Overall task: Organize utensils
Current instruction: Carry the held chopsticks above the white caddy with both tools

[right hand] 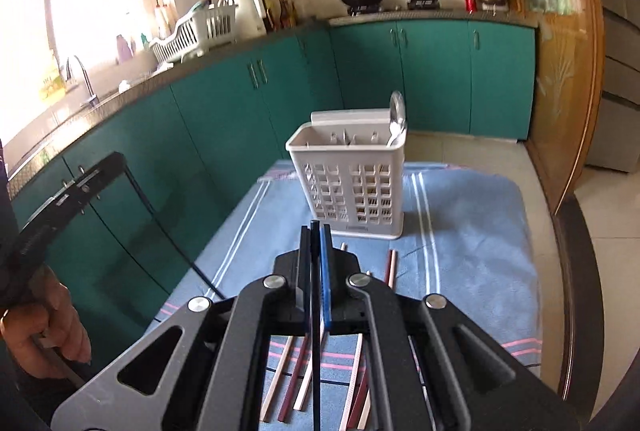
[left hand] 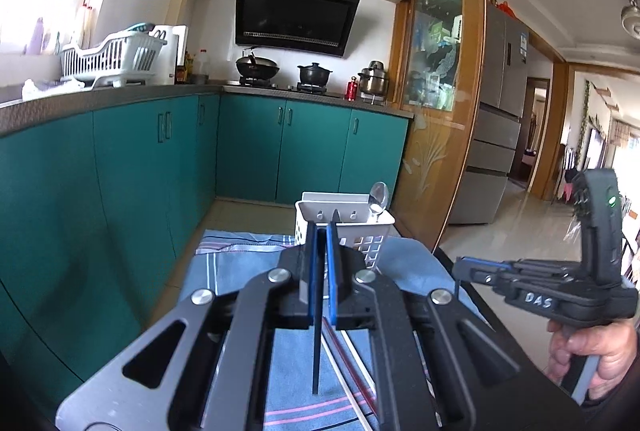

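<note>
In the left wrist view my left gripper (left hand: 321,227) is shut on a dark chopstick (left hand: 317,343) that runs back between the blue pads. My right gripper (right hand: 315,227) is likewise shut on a dark chopstick (right hand: 316,351), raised above the cloth. Ahead of both stands a white slotted utensil holder (right hand: 352,191) with a metal spoon (right hand: 397,119) upright in its right corner. Several white and maroon chopsticks (right hand: 390,265) lie on the blue cloth (right hand: 472,223) under my right gripper. Each gripper shows in the other's view: the right gripper (left hand: 460,266) and the left gripper (right hand: 110,163).
The cloth covers a dark table (right hand: 576,271) whose rounded edge runs along the right. Teal cabinets (left hand: 132,167) and a counter with a white dish rack (left hand: 112,59) stand to the left. A person's hand (left hand: 592,355) holds the right gripper's handle. A glass sliding door (left hand: 440,103) is on the right.
</note>
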### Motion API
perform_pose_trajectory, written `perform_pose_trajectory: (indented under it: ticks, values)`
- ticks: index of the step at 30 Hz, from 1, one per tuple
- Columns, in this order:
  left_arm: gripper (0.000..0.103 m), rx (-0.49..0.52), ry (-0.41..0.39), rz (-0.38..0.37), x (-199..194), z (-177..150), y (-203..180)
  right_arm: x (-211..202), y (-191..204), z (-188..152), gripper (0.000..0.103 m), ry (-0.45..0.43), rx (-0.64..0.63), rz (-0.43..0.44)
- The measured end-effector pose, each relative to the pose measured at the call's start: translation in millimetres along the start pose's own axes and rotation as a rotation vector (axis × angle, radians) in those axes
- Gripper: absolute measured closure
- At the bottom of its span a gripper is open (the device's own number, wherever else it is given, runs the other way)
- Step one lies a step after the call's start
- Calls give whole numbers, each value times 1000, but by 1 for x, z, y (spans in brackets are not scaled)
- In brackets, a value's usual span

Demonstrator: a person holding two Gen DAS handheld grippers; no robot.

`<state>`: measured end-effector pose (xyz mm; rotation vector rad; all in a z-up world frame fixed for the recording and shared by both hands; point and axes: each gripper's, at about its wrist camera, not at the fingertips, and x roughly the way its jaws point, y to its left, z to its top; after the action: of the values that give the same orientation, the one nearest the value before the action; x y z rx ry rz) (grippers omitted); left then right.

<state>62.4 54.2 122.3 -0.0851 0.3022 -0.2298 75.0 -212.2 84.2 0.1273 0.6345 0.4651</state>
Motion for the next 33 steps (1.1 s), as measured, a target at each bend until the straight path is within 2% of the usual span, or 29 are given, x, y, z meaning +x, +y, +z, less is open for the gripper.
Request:
perform_pose_trajectory:
  ticks: [11,17,27,33]
  values:
    - [99,48,32,23,-10,25,-17,-40,13,28,98,-84,-31,2]
    - [99,49,33,28,-16,33,-20,-52,10,33,98,-79,-44,-5]
    - [99,44,72,21,-10,21,-21,-54,1,20,98,-50,-38,-10]
    - [99,57,77,8,2,36,-25,-58,1,41,98,-71,-49,-18]
